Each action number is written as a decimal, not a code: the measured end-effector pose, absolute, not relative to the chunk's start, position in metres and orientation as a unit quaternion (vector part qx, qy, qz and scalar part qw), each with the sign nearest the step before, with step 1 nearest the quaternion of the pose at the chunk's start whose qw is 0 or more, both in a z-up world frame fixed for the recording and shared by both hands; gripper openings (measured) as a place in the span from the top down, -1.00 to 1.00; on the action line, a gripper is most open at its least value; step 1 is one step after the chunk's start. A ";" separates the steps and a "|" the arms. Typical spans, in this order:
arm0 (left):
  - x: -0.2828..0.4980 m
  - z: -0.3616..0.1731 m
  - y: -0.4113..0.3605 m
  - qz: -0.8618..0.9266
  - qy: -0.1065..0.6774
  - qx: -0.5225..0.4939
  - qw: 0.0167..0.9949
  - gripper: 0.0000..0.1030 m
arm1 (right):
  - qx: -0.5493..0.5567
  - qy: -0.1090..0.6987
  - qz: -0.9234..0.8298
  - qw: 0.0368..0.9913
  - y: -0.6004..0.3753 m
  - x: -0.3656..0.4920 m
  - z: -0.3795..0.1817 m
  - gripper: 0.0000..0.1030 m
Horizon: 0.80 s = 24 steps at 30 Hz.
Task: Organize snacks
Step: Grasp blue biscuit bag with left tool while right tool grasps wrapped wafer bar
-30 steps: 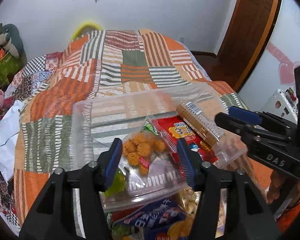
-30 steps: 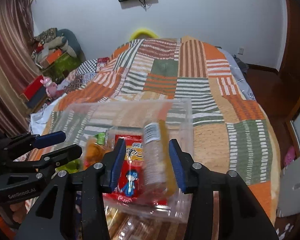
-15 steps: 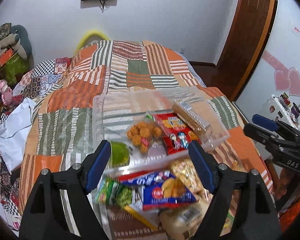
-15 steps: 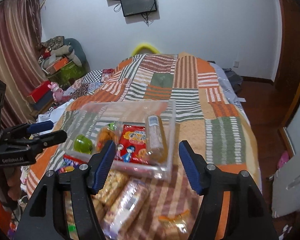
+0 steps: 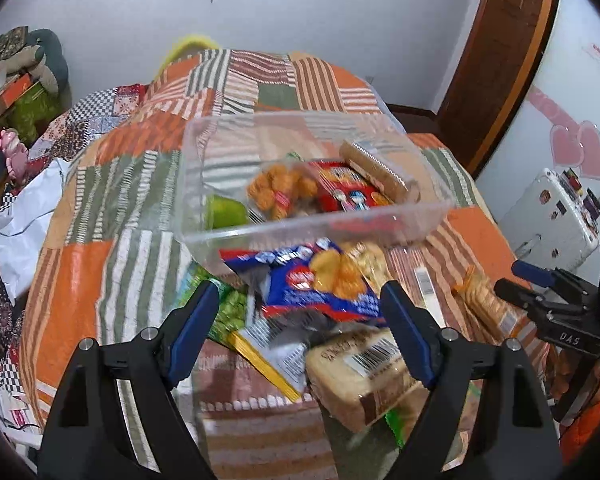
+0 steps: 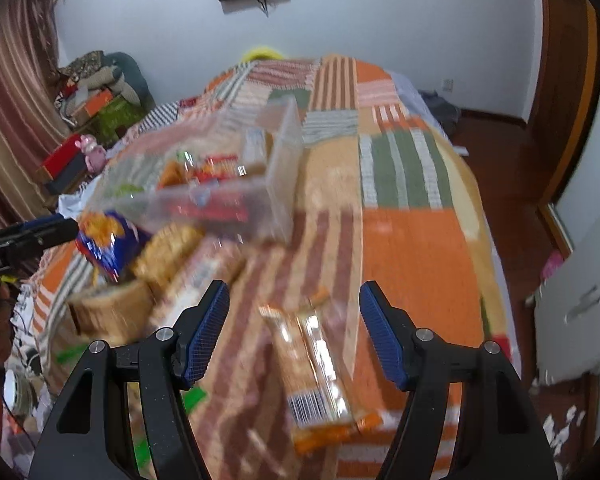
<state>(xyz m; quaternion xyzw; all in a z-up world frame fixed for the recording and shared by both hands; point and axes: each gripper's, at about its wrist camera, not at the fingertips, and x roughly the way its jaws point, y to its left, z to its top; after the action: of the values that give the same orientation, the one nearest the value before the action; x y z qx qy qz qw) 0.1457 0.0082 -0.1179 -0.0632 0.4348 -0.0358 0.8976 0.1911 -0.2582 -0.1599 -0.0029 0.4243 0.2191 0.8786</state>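
A clear plastic box (image 5: 312, 228) (image 6: 278, 184) sits on the quilted bed and holds a red snack pack (image 5: 348, 192), orange puffs (image 5: 278, 190), a biscuit sleeve (image 5: 376, 172) and a green item (image 5: 224, 210). Loose snacks lie in front of it: a blue chip bag (image 5: 320, 280), a bread pack (image 5: 364, 376) and a green packet (image 5: 228, 312). My left gripper (image 5: 300, 328) is open and empty above the blue bag. My right gripper (image 6: 294, 330) is open and empty over an orange-edged biscuit pack (image 6: 316, 368).
The patchwork quilt (image 5: 112, 208) covers the whole bed. A white cloth (image 5: 24, 216) lies at its left edge. A wooden door (image 5: 500, 56) and a white cabinet (image 6: 580, 280) stand to the right. Boxes and toys pile up at the far left (image 6: 96, 108).
Both grippers have opened wide and drawn back from the clear box, leaving it on the bed. The loose snacks in front of the box have come into view.
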 end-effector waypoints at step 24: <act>0.175 -0.165 -0.010 -0.015 0.457 -0.081 0.886 -0.32 | 0.001 0.454 0.237 0.859 -0.261 0.168 -0.192 0.36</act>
<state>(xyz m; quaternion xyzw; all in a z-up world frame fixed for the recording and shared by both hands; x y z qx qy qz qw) 0.1755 -0.0097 -0.1649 -0.0814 0.4568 -0.0150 0.8857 0.1682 -0.2612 -0.1917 0.0011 0.4542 0.2371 0.8588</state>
